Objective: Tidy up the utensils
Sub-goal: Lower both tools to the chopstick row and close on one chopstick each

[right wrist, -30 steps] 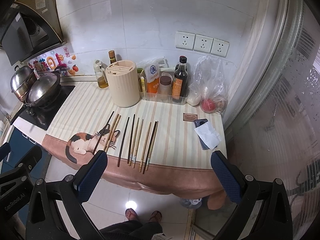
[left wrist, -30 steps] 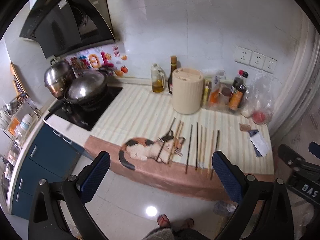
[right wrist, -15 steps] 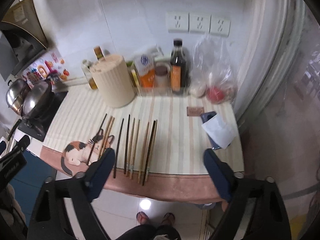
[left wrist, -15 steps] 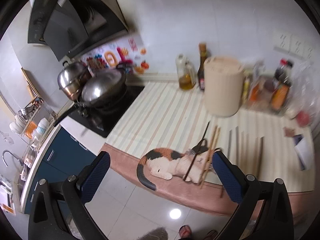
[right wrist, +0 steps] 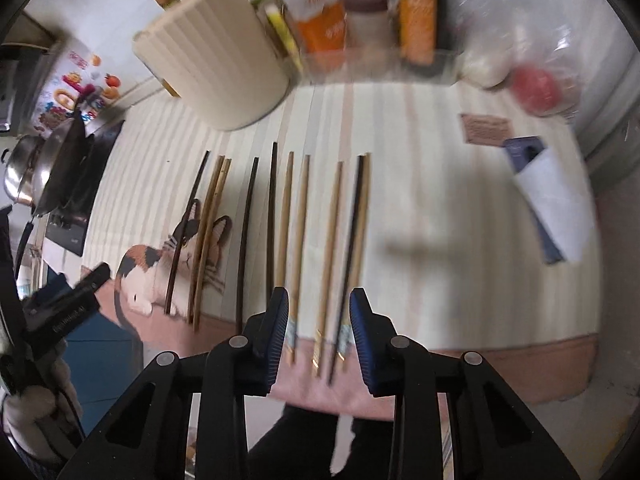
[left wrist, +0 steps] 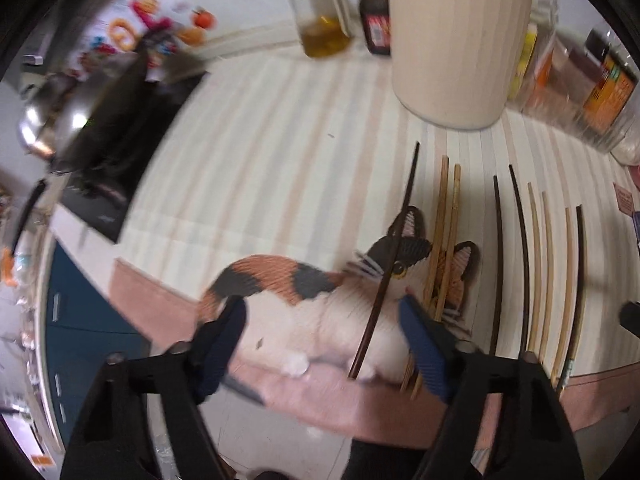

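Several dark and light chopsticks lie side by side on a striped mat [right wrist: 420,208] printed with a cat [left wrist: 304,288]. My left gripper [left wrist: 320,320] hovers over the cat, jaws closing. A dark chopstick [left wrist: 394,248] lies between its fingers, untouched. My right gripper [right wrist: 320,316] hangs over the near ends of the right-hand chopsticks, jaws closing. Two light chopsticks [right wrist: 330,232] and a dark chopstick [right wrist: 352,236] lie between its pads, which do not press on them. A cream ribbed utensil holder [left wrist: 460,40] [right wrist: 216,60] stands at the back.
A wok and pot [right wrist: 44,176] sit on the stove at left. Bottles and jars [right wrist: 372,20] and a plastic bag [right wrist: 532,80] line the back wall. A phone under paper [right wrist: 548,200] lies at right. The counter's front edge runs just below both grippers.
Both grippers have dropped from high above the floor to close over the counter's front edge and tilted downward. Both pairs of jaws have narrowed, the right more than the left.
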`<state>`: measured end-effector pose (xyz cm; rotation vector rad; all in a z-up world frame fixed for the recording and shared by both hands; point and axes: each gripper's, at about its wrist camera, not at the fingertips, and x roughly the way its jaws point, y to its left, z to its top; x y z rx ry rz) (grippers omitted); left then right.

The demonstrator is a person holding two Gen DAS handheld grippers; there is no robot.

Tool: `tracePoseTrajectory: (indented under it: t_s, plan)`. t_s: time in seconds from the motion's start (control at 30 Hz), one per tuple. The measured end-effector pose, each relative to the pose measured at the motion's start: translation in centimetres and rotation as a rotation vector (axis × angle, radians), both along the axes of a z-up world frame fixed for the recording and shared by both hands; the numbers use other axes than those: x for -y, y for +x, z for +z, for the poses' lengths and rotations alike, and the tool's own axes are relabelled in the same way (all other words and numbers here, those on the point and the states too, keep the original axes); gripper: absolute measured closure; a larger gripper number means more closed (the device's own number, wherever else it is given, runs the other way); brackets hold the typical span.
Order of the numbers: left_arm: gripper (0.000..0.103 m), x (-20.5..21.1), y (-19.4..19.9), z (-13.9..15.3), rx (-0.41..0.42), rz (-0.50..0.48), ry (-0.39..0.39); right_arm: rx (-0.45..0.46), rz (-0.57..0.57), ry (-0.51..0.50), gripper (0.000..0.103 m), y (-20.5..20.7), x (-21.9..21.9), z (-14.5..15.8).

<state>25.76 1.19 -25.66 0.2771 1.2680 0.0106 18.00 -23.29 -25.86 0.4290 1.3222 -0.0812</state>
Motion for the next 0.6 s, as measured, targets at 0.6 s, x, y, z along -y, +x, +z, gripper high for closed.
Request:
tracePoseTrajectory:
  t_s: [0.6]
  plan:
    - [0.056,2.0,7.1,-7.8,-0.170,-0.172,-0.085,-0.201,-0.023,-0.080,0.069,11.6,-3.6,-10.4]
